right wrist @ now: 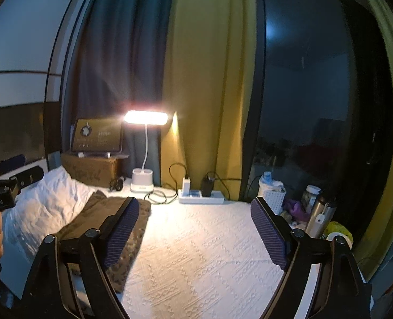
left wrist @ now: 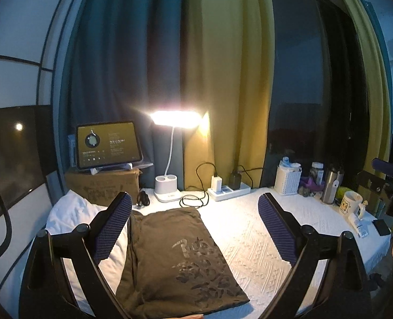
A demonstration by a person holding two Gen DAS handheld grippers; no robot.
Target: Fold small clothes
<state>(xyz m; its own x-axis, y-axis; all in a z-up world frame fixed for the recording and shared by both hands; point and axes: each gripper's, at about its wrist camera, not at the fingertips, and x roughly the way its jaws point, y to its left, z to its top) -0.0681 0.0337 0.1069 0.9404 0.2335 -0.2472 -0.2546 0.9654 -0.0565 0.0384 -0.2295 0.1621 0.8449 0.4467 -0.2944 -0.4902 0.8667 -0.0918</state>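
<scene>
A dark olive garment (left wrist: 175, 260) with a printed pattern lies folded into a long rectangle on the white textured table cover (left wrist: 263, 239). My left gripper (left wrist: 195, 202) is open and empty, held above the garment, with one finger over its left edge. My right gripper (right wrist: 195, 207) is open and empty over the bare cover, to the right of the garment (right wrist: 111, 220). The garment's left part lies beside a white crumpled cloth (right wrist: 45, 199). The right gripper's body (left wrist: 388, 183) shows at the right edge of the left wrist view.
A lit desk lamp (left wrist: 175, 119), a tablet (left wrist: 107, 145) on a cardboard box, a power strip (left wrist: 228, 191) with cables, a white basket (left wrist: 288, 179), jars, a steel flask (left wrist: 329, 186) and a mug (left wrist: 352, 203) line the back and right. Curtains hang behind.
</scene>
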